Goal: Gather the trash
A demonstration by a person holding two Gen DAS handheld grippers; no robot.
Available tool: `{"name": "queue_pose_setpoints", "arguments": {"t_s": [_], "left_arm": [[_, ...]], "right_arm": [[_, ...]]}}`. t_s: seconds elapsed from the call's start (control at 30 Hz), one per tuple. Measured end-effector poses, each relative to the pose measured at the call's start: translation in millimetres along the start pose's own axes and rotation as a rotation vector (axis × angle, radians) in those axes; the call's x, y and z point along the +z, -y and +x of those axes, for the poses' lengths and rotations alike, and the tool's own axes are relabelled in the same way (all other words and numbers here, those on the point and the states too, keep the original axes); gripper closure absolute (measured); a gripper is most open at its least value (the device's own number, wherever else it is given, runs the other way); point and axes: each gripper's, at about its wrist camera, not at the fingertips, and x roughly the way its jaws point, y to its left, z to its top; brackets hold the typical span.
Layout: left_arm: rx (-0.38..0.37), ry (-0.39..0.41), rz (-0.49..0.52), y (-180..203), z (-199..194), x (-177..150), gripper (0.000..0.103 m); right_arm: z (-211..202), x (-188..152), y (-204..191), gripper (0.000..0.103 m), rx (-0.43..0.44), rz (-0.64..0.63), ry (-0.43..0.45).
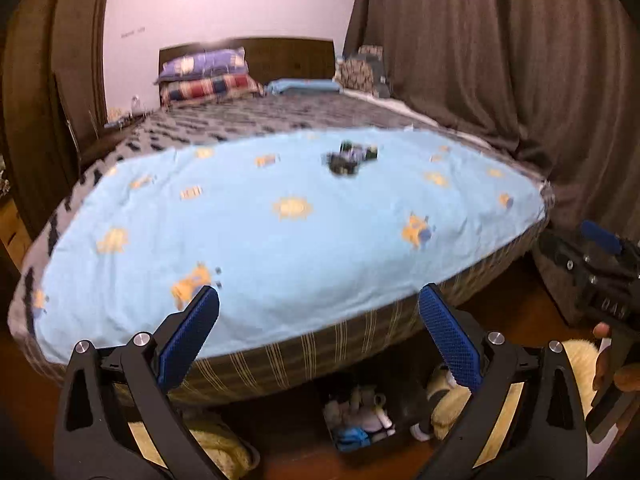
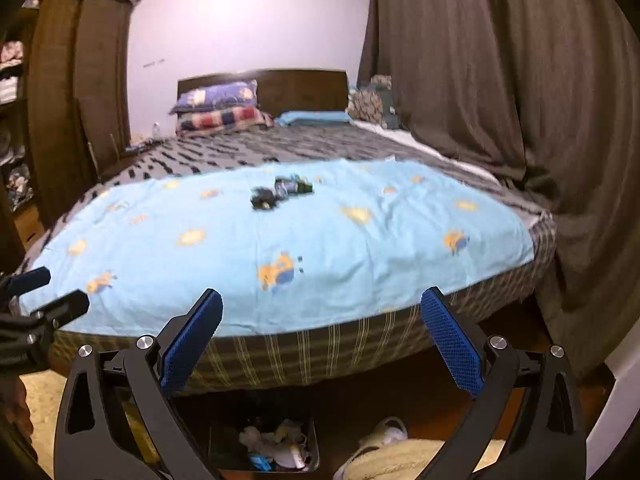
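Both the left gripper [image 1: 318, 312] and right gripper [image 2: 322, 314] hang spread and empty; reach over the blue sheet [image 1: 256, 236] toward the dark wrappers [image 1: 350, 158]; pinch low, one piece each.

We find both views dim and warm-toned, with a soft glare on the pale wall [image 2: 240, 32] washing it out near the top. Motion blur smears the blue sheet [image 1: 280, 232] and the dark clutter [image 1: 352, 158] on it. Fisheye distortion bows the bed [image 2: 304, 352], and the corners are black.
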Motion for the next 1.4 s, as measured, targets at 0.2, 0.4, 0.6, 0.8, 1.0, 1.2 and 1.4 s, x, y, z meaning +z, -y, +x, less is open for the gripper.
{"name": "queue_pose_setpoints", "arguments": {"t_s": [0.2, 0.4, 0.6, 0.8, 1.0, 1.2, 1.4], "left_arm": [[0.004, 0.080, -0.001, 4.4, -30.3, 16.5, 0.008], [0.019, 0.114, 0.016, 9.4, -42.3, 22.5, 0.008], [0.007, 0.109, 0.025, 13.1, -40.6, 22.2, 0.008], [0.003, 0.095, 0.022, 12.9, -36.4, 21.5, 0.008], [-0.001, 0.096, 0.014, 10.7, -35.6, 22.3, 0.008], [0.001, 0.095, 0.006, 8.3, -34.9, 22.4, 0.008], [-0.004, 0.095, 0.005, 8.4, -35.0, 23.2, 0.008]], "right_arm": [[-24.6, 12.8, -3.7, 0.003, -0.029, -0.004, 0.079], [-29.2, 16.1, -0.9, 0.003, -0.050, 0.015, 0.083], [-26.5, 15.5, -3.8, 0.003, -0.036, 0.014, 0.073], [-23.1, 15.4, -1.8, 0.003, -0.031, 0.026, 0.061], [-21.9, 16.5, -2.3, 0.003, -0.022, 0.030, 0.056], [-22.5, 16.9, -1.4, 0.003, -0.015, 0.035, 0.053], [-22.2, 19.1, -1.7, 0.003, -0.015, 0.036, 0.054]]}}
